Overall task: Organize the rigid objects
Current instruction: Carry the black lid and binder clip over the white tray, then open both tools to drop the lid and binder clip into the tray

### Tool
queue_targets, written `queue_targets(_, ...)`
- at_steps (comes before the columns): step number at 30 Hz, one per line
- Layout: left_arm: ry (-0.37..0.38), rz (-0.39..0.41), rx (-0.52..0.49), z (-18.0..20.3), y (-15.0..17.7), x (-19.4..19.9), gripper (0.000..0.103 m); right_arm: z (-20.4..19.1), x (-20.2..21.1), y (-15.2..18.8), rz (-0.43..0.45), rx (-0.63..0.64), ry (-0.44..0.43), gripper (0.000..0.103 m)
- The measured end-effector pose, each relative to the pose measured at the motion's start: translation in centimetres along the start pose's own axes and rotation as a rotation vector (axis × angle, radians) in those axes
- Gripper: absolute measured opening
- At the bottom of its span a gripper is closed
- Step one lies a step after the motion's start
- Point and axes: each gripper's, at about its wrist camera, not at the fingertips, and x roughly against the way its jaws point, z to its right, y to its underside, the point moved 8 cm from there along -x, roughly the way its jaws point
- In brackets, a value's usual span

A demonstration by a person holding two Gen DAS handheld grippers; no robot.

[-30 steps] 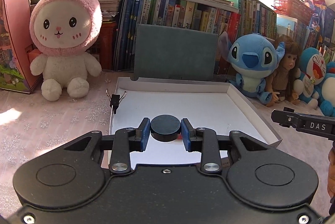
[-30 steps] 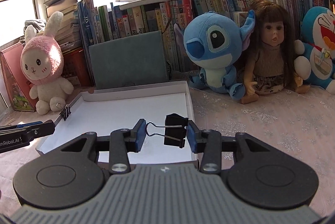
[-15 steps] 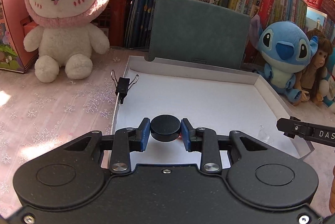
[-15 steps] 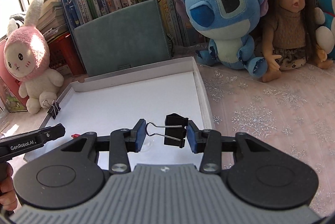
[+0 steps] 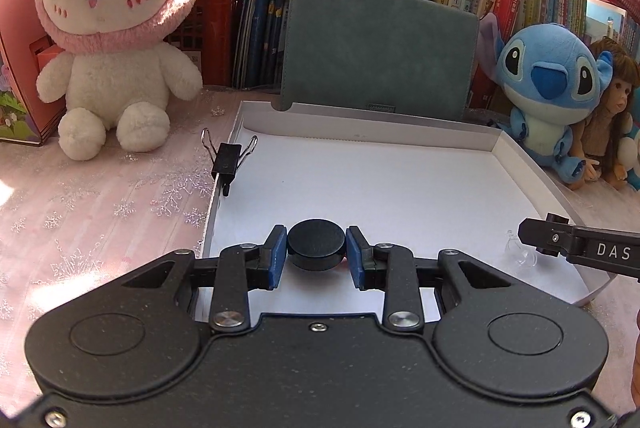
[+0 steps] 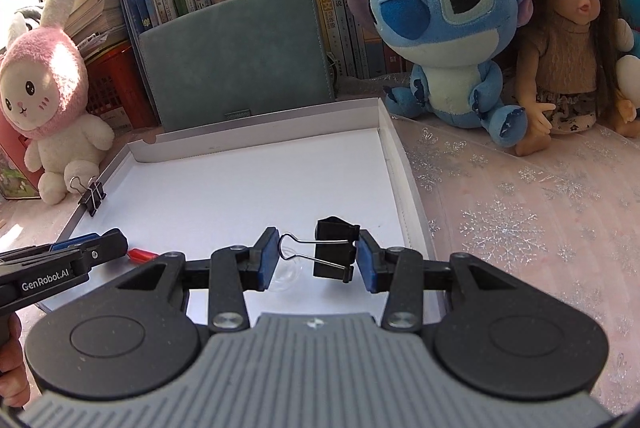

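Observation:
My left gripper (image 5: pixel 316 253) is shut on a black round disc (image 5: pixel 317 242) and holds it low over the near part of the white shallow box (image 5: pixel 360 132). My right gripper (image 6: pixel 318 258) is shut on a black binder clip (image 6: pixel 334 248), held sideways above the box's near right part (image 6: pixel 400 188). A second black binder clip (image 5: pixel 227 160) is clamped on the box's left wall; it also shows in the right wrist view (image 6: pixel 91 197). A small red piece (image 6: pixel 141 253) and a clear suction cup (image 5: pixel 520 253) lie in the box.
A pink rabbit plush (image 5: pixel 112 28) sits left of the box, a blue Stitch plush (image 6: pixel 448 40) and a doll (image 6: pixel 568 40) to its right. A green folder (image 5: pixel 380 48) leans on a row of books behind. The cloth has snowflake prints.
Both grippers have moved forward and lower over the box, still holding the disc and the clip. The box and the plush toys look larger now.

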Motion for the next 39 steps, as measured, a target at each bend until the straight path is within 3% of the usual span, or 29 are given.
queue_targets(10, -0.013, 0.011, -0.031, 0.1, 0.2, -0.2, 0.03, 0.0, -0.4, 0.1, -0.007, -0.008, 0.0, 0.047)
queue_targets(14, -0.001, 0.006, -0.028, 0.1, 0.3, -0.2, 0.038, 0.1, -0.3, 0.1, -0.003, -0.025, -0.012, 0.051)
queue_targets(16, 0.01, 0.001, -0.022, 0.1, 0.2, 0.0, 0.042, 0.2, -0.2, 0.1, -0.003, -0.034, -0.02, 0.063)
queue_targets(29, 0.059, 0.066, -0.089, 1.3, 0.3, 4.3, 0.067, 0.8, 2.6, 0.3, 0.037, -0.037, -0.051, 0.071)
queue_targets(39, 0.115, 0.098, -0.158, 2.6, 2.1, 8.2, 0.076, -0.3, 5.9, 1.8, 0.097, 0.066, -0.068, 0.083)
